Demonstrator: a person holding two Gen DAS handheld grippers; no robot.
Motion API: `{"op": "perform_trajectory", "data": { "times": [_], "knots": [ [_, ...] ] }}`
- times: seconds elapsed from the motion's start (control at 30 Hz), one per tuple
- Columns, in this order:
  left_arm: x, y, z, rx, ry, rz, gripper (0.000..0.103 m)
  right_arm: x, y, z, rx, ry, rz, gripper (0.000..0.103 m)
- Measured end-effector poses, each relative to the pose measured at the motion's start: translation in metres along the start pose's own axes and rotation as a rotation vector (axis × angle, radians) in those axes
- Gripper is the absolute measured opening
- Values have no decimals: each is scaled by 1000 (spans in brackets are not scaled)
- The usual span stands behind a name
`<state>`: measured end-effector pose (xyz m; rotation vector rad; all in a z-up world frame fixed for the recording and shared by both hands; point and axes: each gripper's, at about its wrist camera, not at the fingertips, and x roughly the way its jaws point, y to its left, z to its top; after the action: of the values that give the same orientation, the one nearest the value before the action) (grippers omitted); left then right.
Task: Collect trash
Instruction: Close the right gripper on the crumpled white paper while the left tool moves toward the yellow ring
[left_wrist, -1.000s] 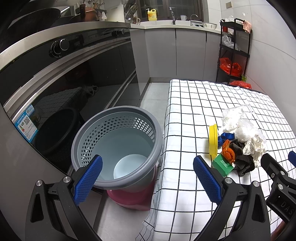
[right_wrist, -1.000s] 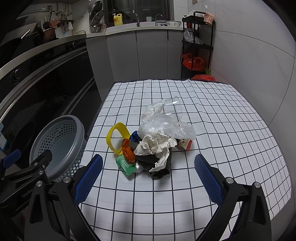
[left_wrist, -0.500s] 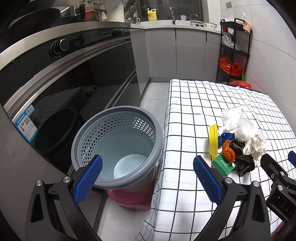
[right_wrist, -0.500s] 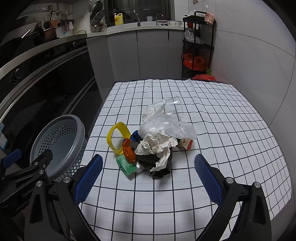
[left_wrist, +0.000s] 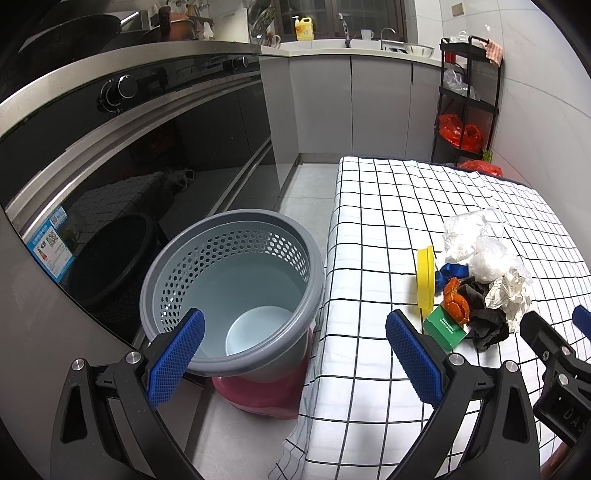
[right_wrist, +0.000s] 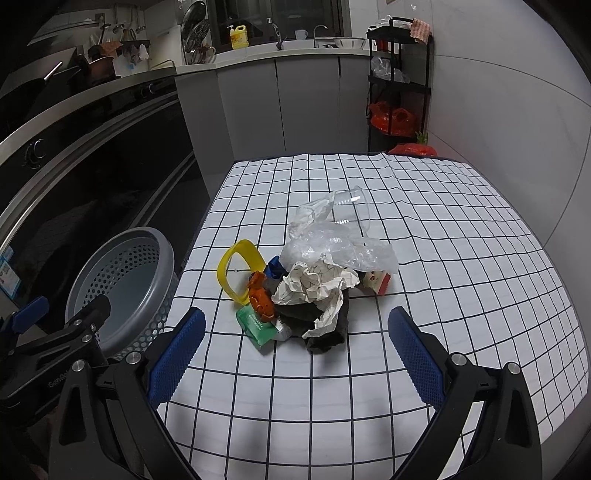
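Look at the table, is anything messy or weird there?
Yes. A heap of trash sits on the checked tablecloth: crumpled paper, a clear plastic bag, a tipped-over clear cup. The grey bin beside the table holds none of it.

Grey cabinets (right_wrist: 295, 103) line a kitchen with white tiled walls (right_wrist: 498, 110), a black shelving rack (right_wrist: 399, 85) and pale floor (left_wrist: 295, 188).

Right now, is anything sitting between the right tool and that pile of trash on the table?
Nothing visible does. The right tool is open, with only bare checked tablecloth between it and the trash pile. The nearest pieces are the green packet and a dark crumpled wad.
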<state>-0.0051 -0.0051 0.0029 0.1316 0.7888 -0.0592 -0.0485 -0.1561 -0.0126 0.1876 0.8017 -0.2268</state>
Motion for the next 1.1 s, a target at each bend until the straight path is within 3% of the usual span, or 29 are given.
{"op": "perform_trajectory", "data": {
  "times": [0.5, 1.1],
  "knots": [
    [23, -32, -10, 42, 32, -45, 97, 17, -56, -18, 58, 34, -13, 95],
    [53, -42, -5, 43, 64, -21, 97, 66, -37, 13, 38, 50, 33, 94]
  ]
}}
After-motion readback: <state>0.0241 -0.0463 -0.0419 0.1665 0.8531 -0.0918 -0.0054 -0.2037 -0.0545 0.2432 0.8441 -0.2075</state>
